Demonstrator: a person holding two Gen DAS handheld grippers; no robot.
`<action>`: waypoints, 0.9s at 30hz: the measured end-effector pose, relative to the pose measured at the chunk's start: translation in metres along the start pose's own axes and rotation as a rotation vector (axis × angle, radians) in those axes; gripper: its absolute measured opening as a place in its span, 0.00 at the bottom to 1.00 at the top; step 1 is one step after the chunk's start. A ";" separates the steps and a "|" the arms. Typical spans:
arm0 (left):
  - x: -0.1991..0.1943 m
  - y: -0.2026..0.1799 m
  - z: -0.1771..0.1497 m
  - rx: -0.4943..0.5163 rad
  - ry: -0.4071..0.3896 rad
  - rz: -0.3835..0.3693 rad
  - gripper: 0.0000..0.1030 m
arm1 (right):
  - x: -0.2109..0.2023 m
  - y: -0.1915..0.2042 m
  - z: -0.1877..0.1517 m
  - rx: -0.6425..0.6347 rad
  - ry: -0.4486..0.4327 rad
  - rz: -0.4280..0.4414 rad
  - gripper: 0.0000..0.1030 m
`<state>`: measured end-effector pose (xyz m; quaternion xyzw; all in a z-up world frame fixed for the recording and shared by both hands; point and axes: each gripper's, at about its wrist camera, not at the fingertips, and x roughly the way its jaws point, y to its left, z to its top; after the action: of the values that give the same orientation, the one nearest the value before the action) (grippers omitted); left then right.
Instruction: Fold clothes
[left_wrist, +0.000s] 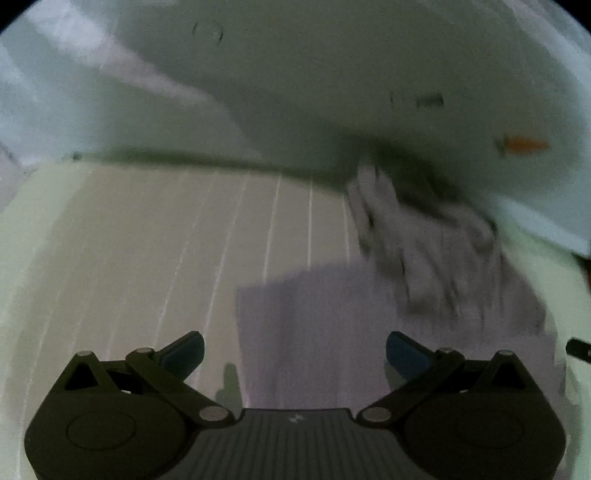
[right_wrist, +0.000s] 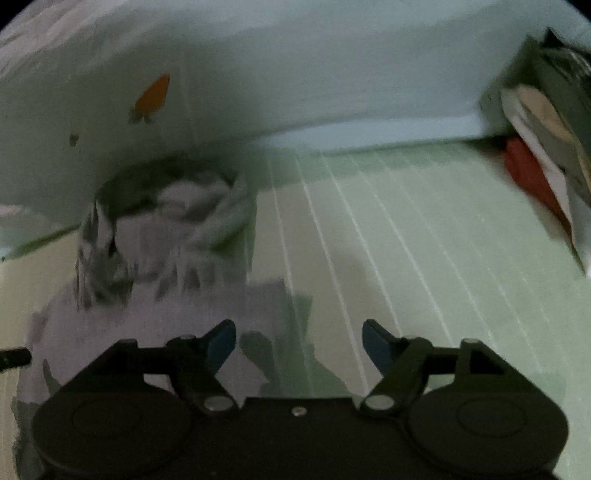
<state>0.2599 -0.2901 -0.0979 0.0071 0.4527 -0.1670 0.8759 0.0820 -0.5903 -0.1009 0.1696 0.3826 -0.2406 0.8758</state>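
Pale green striped bed sheet (right_wrist: 424, 229), wall behind w/ orange mark (right_wrist: 153, 94). Item: lilac garment (left_wrist: 317, 325), flat part near you, far end bunched into a grey-white heap (right_wrist: 162, 225) by the wall. Your left gripper (left_wrist: 295, 354) & right gripper (right_wrist: 299, 345): fingers spread, holding nothing, over the near edge. Pics blurred; fold stage unclear. Advice: you needed level, matched corner grips.
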 end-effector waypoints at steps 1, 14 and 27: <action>0.005 -0.003 0.011 0.002 -0.017 0.001 1.00 | 0.004 0.000 0.008 -0.005 -0.009 0.000 0.76; 0.098 -0.038 0.101 -0.054 -0.035 -0.012 1.00 | 0.103 0.024 0.100 -0.110 -0.056 0.027 0.71; 0.117 -0.046 0.093 -0.001 -0.048 0.253 1.00 | 0.143 0.042 0.105 -0.266 -0.067 0.061 0.07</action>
<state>0.3822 -0.3820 -0.1297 0.0600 0.4273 -0.0549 0.9004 0.2512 -0.6480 -0.1350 0.0555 0.3763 -0.1668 0.9097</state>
